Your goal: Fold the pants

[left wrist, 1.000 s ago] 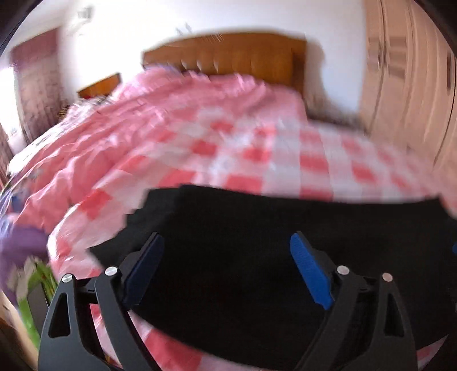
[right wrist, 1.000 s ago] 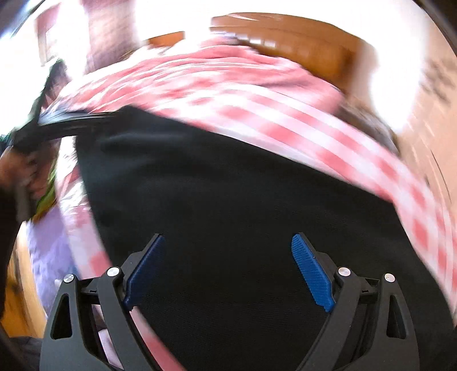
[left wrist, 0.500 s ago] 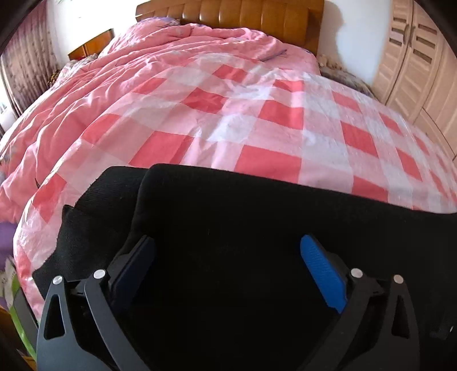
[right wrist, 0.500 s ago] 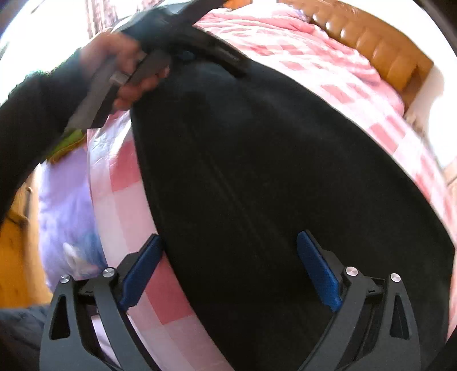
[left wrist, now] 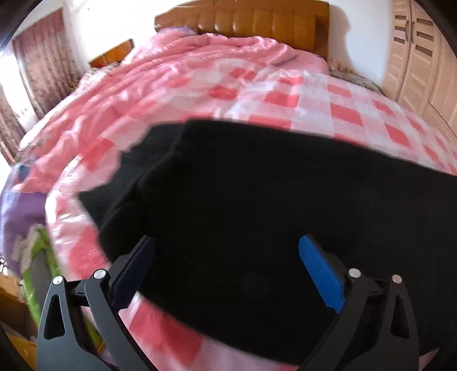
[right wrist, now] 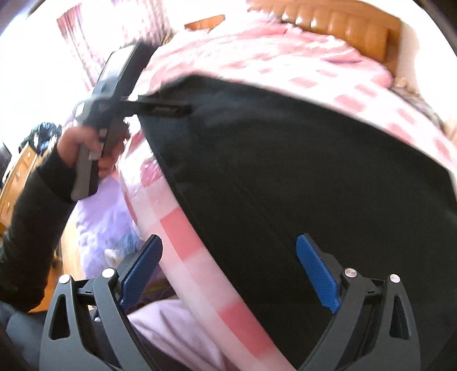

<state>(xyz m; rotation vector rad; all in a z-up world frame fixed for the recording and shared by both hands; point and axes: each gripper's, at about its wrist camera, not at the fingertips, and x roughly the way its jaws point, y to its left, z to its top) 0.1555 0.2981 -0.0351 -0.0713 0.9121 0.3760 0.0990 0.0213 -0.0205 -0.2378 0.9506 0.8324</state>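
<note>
Black pants (left wrist: 257, 199) lie spread flat across the near part of a bed with a pink checked cover (left wrist: 285, 94). My left gripper (left wrist: 228, 262) hovers open over their left end, blue pads wide apart and nothing pinched between them. In the right wrist view the same pants (right wrist: 285, 177) fill the middle, and my right gripper (right wrist: 228, 265) stands open above their near edge, one fingertip over the cover, the other over the cloth. The left gripper (right wrist: 160, 108) shows there too, held by a hand (right wrist: 85, 148) at the pants' far left corner.
A wooden headboard (left wrist: 257, 22) closes the far end of the bed. Pale wardrobe doors (left wrist: 420, 57) stand at the right. A purple sheet (right wrist: 100, 222) hangs down the bed's near side, above a wooden floor. Curtains (left wrist: 42, 71) and a bedside cabinet (left wrist: 111, 54) are at the left.
Both grippers have drawn back toward the bed's near edge while staying open. In the right wrist view the hand with the left gripper has come lower and to the left.
</note>
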